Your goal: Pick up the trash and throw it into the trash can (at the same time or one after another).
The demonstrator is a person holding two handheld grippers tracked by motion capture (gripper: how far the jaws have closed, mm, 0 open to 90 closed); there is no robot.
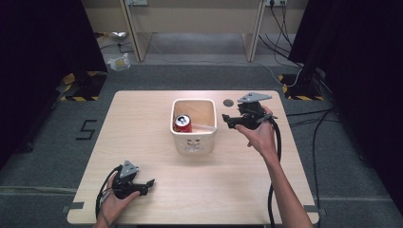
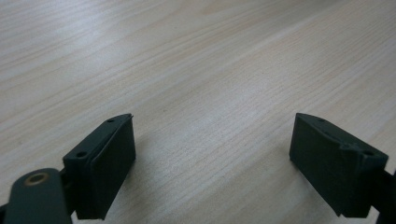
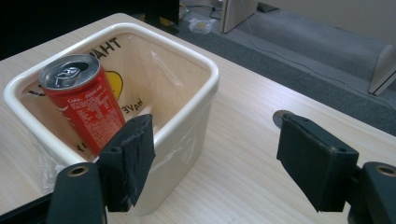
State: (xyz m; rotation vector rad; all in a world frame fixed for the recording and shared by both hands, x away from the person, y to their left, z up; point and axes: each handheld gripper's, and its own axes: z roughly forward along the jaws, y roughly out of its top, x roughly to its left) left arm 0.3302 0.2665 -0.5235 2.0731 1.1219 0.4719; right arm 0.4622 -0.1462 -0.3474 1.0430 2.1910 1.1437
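A cream plastic bin stands at the middle of the wooden table, and a red soda can leans inside it against the left wall. My right gripper hovers just right of the bin, held level and pointing left at it, jaws open. In the right gripper view the bin's rim and the can lie beyond the jaws, and my right gripper holds nothing. My left gripper rests near the table's front left, open. The left gripper view shows bare wood between the jaws of my left gripper.
A small dark round spot marks the table behind the right gripper. Cables run over the grey floor at the right. Black curtains flank both sides, and a desk frame stands beyond the table.
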